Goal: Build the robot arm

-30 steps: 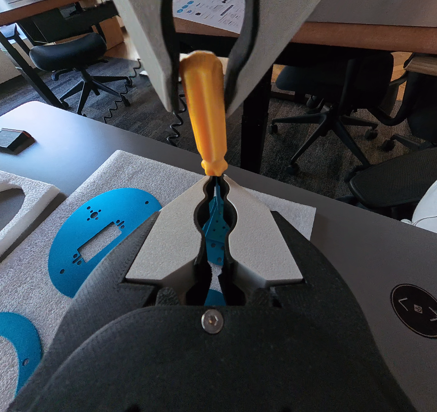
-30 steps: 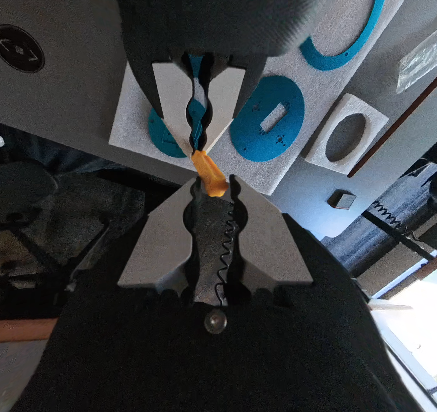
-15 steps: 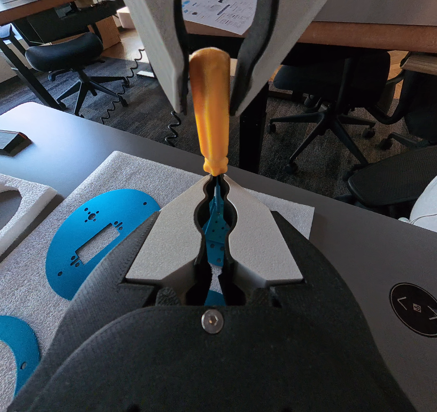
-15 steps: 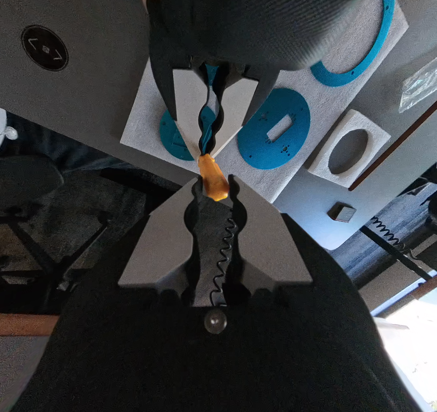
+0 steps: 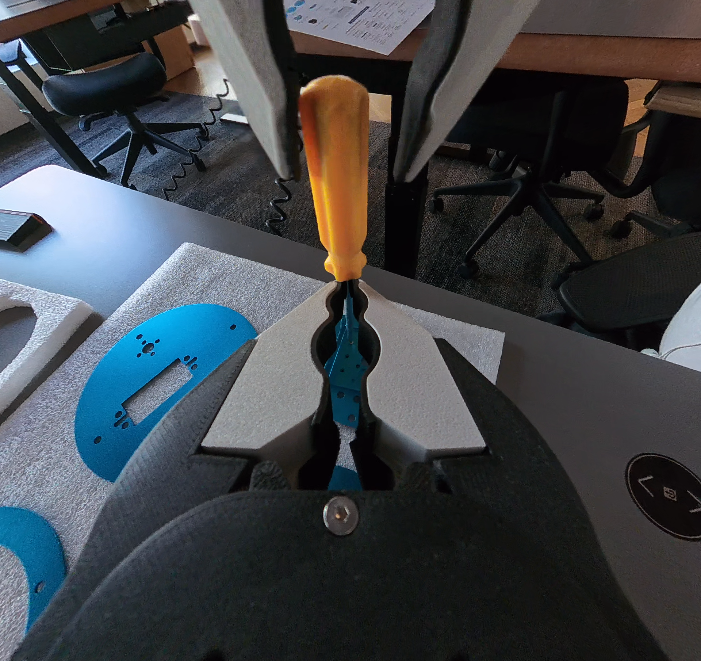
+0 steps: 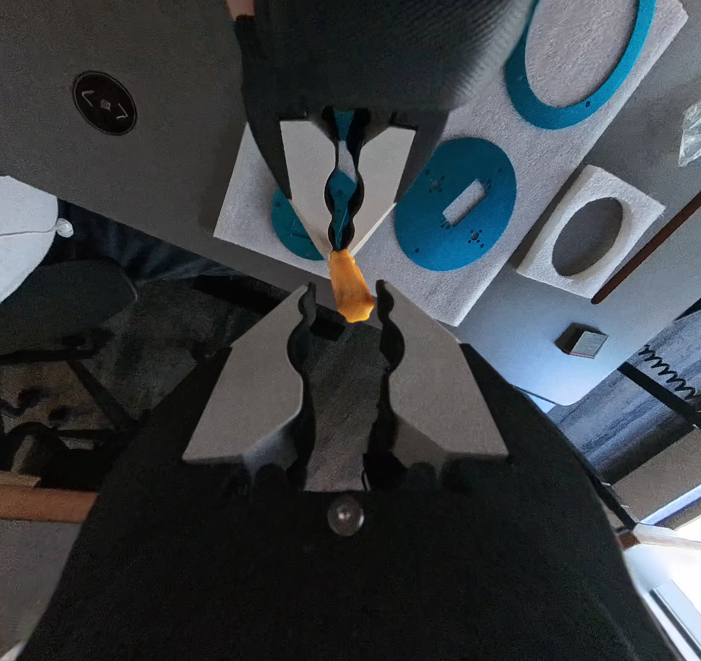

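My left gripper is shut on the thin shaft of a screwdriver with an orange handle, which sticks out forward past its tips over the table's far edge. A blue perforated part shows in the gap between its fingers; I cannot tell whether it is held or lies below. My right gripper is open, with its fingers on either side of the handle's end. It reaches in from above in the left wrist view. The left gripper faces it in the right wrist view.
A white foam sheet on the grey table carries a blue oval plate and a blue ring. A foam frame with an oval hole and a small black box lie to the left. Office chairs stand beyond the table edge. Spacing between my two grippers at the tips: around 7 cm.
The right gripper's fingers have spread wider around the orange handle and drawn back toward its end. The left gripper has kept its hold and barely moved.
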Tool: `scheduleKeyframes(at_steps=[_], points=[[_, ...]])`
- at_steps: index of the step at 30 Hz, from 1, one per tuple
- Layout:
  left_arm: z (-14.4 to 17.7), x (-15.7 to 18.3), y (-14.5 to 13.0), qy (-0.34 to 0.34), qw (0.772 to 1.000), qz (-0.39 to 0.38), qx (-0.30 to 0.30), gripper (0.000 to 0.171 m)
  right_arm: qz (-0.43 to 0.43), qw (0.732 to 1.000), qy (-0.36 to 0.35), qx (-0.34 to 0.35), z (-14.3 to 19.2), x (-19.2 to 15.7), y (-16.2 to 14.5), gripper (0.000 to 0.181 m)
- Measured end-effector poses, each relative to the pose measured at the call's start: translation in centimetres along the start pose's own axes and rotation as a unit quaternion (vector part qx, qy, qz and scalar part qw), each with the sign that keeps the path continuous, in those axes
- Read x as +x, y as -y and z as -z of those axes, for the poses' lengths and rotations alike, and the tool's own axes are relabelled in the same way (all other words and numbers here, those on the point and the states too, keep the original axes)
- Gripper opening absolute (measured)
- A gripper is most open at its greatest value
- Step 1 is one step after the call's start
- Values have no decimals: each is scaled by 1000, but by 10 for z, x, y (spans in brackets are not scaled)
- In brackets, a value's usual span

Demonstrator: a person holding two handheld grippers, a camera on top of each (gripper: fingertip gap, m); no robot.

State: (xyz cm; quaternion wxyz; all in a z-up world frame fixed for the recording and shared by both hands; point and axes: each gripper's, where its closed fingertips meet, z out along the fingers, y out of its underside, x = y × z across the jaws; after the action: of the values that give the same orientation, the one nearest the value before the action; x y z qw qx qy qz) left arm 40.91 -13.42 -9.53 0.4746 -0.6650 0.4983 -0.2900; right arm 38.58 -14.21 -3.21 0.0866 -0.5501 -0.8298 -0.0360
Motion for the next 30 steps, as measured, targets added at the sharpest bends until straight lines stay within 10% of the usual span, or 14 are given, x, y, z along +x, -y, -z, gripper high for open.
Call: scheduleKeyframes(at_steps=[4, 9, 14, 17, 25, 30], points=[[0, 1, 0, 0, 1000, -1, 0, 2, 9, 1000, 1, -14, -2, 1, -3, 20], [0, -1, 0, 2, 1000, 2, 0, 3, -206, 977, 52, -6, -3, 3, -2, 19], [0, 0, 0, 3, 1000, -1, 0, 3, -36, 999, -15, 11, 2, 12, -4, 41], [0, 0, 0, 3, 1000, 0, 0, 3, 34, 999, -19, -8, 0, 5, -10, 21], [-1, -2, 0, 7, 1000, 1, 0, 3, -224, 972, 63, -23, -2, -2, -13, 17], [0, -1, 0, 6, 1000, -2, -1, 3, -37, 999, -24, -14, 1, 9, -7, 32]])
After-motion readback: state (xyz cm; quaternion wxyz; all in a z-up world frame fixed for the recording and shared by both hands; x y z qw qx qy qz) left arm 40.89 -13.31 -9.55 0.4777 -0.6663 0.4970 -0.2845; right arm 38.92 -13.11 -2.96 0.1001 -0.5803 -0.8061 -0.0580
